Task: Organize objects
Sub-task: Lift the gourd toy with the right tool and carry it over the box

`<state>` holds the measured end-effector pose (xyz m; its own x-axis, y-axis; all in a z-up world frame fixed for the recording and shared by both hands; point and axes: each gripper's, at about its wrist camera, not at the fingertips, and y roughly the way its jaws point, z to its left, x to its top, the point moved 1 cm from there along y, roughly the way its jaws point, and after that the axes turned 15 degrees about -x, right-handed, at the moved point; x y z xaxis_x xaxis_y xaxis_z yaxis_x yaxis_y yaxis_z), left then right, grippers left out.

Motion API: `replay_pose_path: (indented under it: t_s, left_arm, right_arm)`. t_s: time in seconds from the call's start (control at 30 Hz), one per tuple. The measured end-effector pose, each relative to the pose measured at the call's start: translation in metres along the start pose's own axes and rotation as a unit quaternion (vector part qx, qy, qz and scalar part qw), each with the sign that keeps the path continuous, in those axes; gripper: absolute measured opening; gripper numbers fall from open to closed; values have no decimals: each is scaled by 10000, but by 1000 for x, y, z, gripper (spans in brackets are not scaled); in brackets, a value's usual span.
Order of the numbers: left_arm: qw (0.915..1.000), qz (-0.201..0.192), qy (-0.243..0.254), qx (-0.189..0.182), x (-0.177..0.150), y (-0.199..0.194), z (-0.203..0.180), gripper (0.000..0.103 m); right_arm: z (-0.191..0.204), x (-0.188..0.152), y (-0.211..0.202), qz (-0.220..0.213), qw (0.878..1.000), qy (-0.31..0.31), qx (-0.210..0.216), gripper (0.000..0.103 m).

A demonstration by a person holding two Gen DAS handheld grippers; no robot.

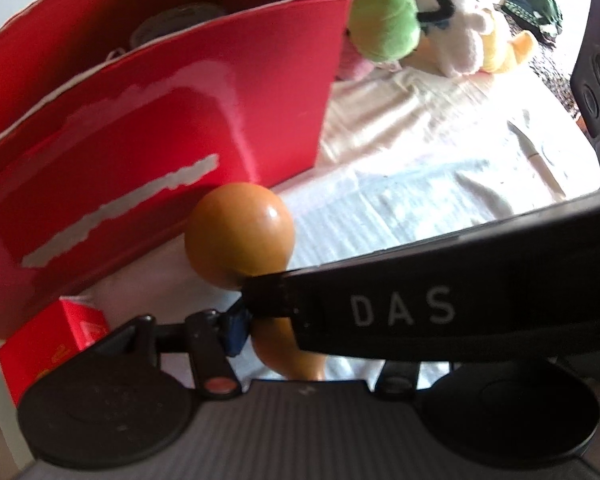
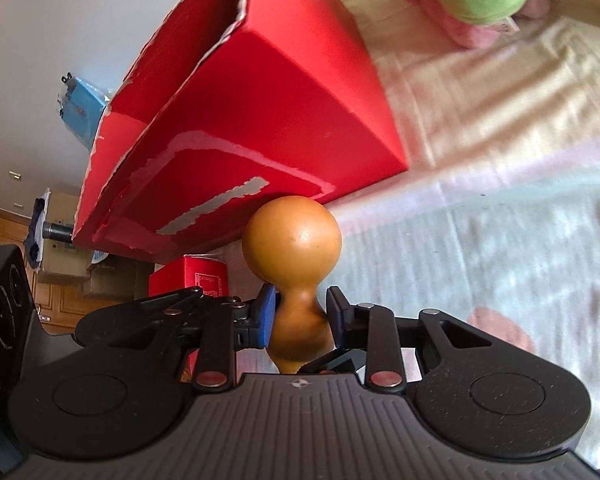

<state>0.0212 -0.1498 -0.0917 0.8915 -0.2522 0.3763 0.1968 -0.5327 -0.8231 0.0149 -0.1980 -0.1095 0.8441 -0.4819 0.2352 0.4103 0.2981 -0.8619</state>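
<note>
An orange wooden gourd point(image 2: 292, 236) is held by its narrow neck, with my right gripper point(image 2: 300, 312) shut on it between blue pads. In the left wrist view the same gourd point(image 1: 240, 236) stands in front of a big red cardboard box point(image 1: 160, 120). A black finger marked DAS, belonging to the right gripper, crosses this view and ends at the gourd's neck. My left gripper point(image 1: 296, 336) sits low around the gourd's lower bulb. Its left pad point(image 1: 234, 330) is at the bulb's side, while the other finger is hidden behind the black bar.
The open-topped red box point(image 2: 260, 100) lies on a pale cloth point(image 2: 500, 200). A small red carton point(image 1: 48, 352) stands near its corner. Plush toys, one green point(image 1: 380, 12) and one white point(image 1: 452, 32), lie behind the box. A pink plush point(image 2: 428, 8) lies there too.
</note>
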Motion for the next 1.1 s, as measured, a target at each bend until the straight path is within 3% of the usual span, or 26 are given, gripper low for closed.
replay_pose_path:
  t_s: [0.23, 0.53, 0.8, 1.1]
  left_arm:
    - [9985, 148, 515, -60, 9, 3, -27, 54]
    - [9917, 105, 1267, -177, 26, -2, -70, 54]
    - [9783, -351, 2018, -299, 45, -27, -109, 54]
    - [9651, -1216, 2319, 70, 78, -78, -113, 55]
  right_arm:
    - [-19, -3, -16, -32, 9995, 316, 60, 31]
    - [-38, -2, -51, -435, 9972, 604, 97, 30]
    - [-43, 0, -96, -1161, 9908, 696, 20, 30]
    - [-12, 34, -126, -2064, 9778, 242, 266, 30]
